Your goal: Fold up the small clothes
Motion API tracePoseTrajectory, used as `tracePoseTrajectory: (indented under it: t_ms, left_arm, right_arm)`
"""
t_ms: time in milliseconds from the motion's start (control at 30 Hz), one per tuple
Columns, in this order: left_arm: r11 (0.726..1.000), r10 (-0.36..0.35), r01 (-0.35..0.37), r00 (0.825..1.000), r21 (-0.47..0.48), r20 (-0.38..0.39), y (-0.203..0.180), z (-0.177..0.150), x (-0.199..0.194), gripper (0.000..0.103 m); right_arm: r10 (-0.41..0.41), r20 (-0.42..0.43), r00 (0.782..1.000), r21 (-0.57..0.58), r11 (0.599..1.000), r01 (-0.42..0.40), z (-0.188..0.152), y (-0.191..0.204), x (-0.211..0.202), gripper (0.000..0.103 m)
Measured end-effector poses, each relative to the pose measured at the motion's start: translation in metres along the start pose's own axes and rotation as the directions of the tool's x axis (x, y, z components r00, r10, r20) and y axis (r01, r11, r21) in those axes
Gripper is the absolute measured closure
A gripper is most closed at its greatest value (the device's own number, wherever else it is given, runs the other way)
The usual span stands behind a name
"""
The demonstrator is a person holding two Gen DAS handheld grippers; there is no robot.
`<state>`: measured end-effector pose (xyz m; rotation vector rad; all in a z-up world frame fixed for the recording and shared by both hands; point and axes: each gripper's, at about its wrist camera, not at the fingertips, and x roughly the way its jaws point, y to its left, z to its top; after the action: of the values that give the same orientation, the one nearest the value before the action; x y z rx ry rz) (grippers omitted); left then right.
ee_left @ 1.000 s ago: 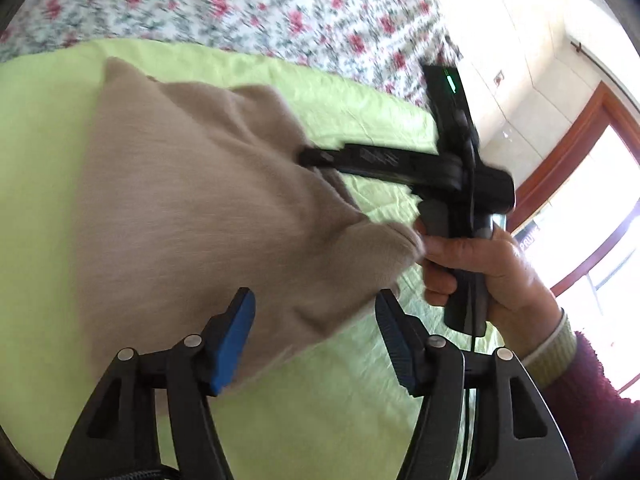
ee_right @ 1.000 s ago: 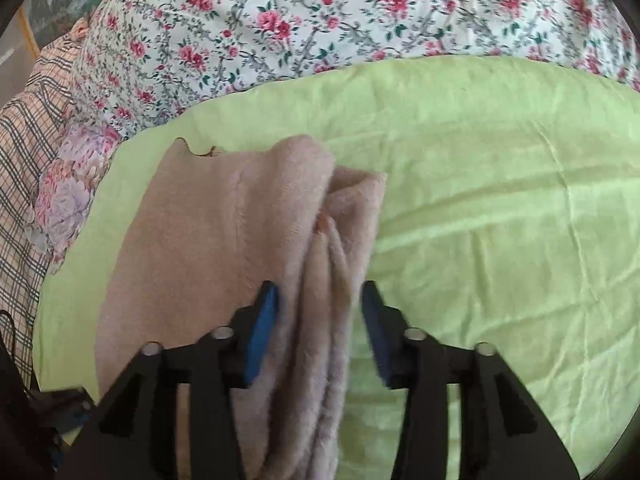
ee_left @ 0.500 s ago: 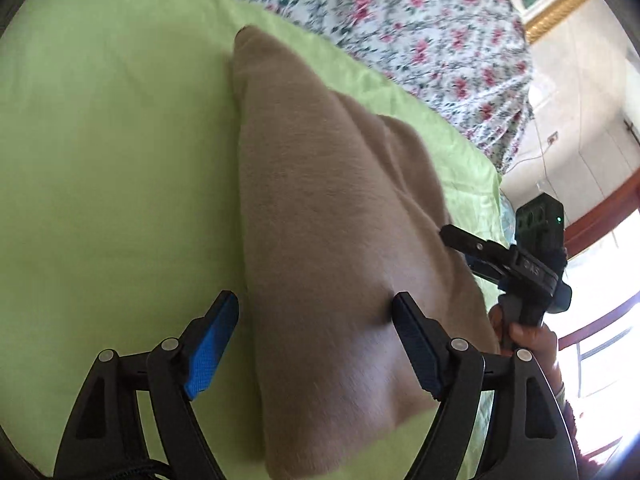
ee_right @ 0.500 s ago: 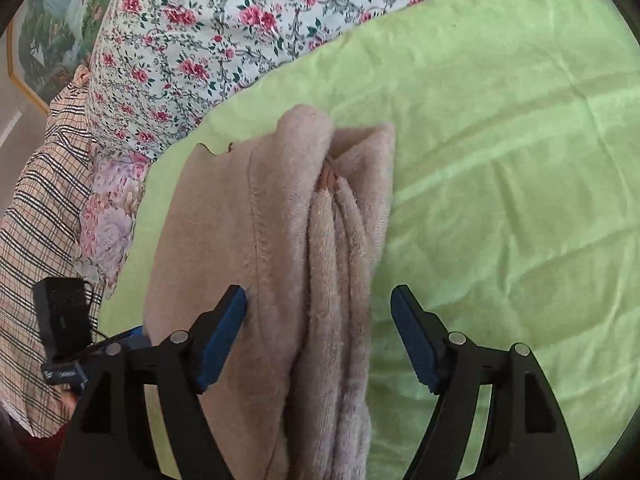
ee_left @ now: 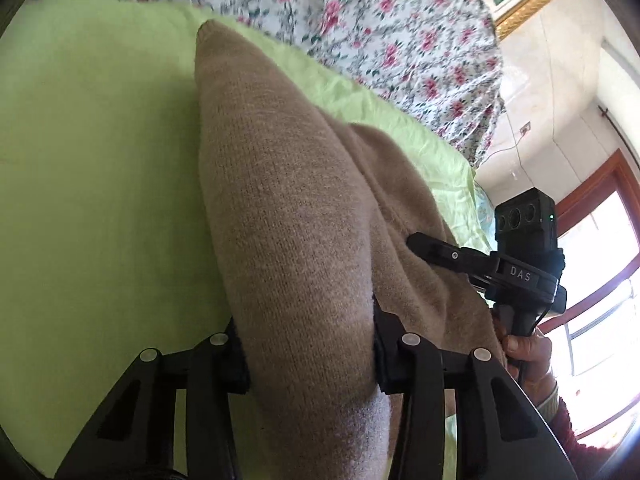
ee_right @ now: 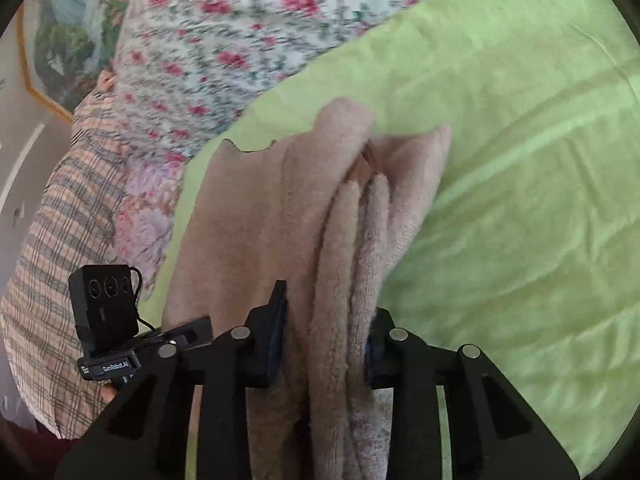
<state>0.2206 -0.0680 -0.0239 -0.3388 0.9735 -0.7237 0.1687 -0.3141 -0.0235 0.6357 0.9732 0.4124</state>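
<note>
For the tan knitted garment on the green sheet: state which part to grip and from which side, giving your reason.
Grip the near thick end of the tan knitted garment, coming in from the near side along its length. There the stacked layers bunch into a ridge that stands proud of the green sheet, narrow enough to fit between the fingers.

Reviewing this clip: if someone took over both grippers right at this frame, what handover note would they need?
Left gripper: shut on the near end of the beige knit garment.
Right gripper: shut on the same garment's bunched layered edge.
Garment lies on the green blanket, floral quilt behind it.
Done: it is already doubled into a narrow stack of layers.
Left: probably one more fold, then lay it flat, smooth it and release.
</note>
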Motion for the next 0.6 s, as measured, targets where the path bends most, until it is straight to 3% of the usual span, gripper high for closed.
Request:
tracePoseTrajectory:
  t_ms: [300, 467, 600]
  left_arm:
    - [0.993, 0.12, -0.12, 0.991, -0.006, 0.053, 0.03, -0.063, -0.129, 0.06]
    - [0.987, 0.15, -0.147, 0.987, -0.06, 0.052, 0.063, -0.097, -0.158, 0.06]
    - [0.982, 0.146, -0.142, 0.989, -0.123, 0.024, 0.092, -0.119, -0.145, 0.052]
  right_arm:
    - [0.178, -0.073, 0.981, -0.046, 0.982, -0.181, -0.067, 0.086, 0.053, 0.071]
    - [0.175, -0.126, 0.976, -0.058, 0.981, -0.184, -0.09, 0.105, 0.084, 0.071]
    - [0.103, -0.139, 0.985, -0.056, 0.992, -0.112, -0.104, 0.097, 0.102, 0.069]
